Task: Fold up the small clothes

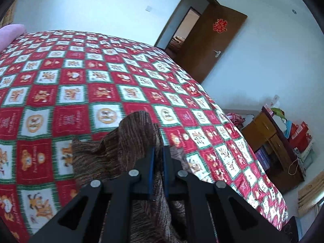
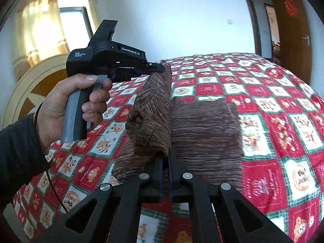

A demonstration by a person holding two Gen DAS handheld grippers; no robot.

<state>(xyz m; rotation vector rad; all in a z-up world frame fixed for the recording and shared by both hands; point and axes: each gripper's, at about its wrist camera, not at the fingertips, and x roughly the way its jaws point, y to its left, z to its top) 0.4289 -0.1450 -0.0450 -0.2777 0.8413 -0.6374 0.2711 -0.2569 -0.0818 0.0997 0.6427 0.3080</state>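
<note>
With the left gripper (image 1: 159,151) and right gripper (image 2: 166,158) both clamped on the raised edge of the brown striped knit garment (image 2: 204,133) atop the red-checked cartoon bedspread (image 2: 273,93), I judge that carrying that edge level toward 12 o'clock keeps the fold square.

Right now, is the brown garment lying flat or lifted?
Partly lifted: both grippers pinch one edge of the brown garment, raising it; the rest lies on the bedspread.

Your black two-finger left gripper (image 2: 157,68) sits at ten o'clock in the right wrist view, raised, jaws pinched together, your bare left hand (image 2: 66,103) wrapped around its grey handle. Your black right gripper (image 2: 166,154), at six o'clock, also has its jaws clamped nearly closed.
</note>
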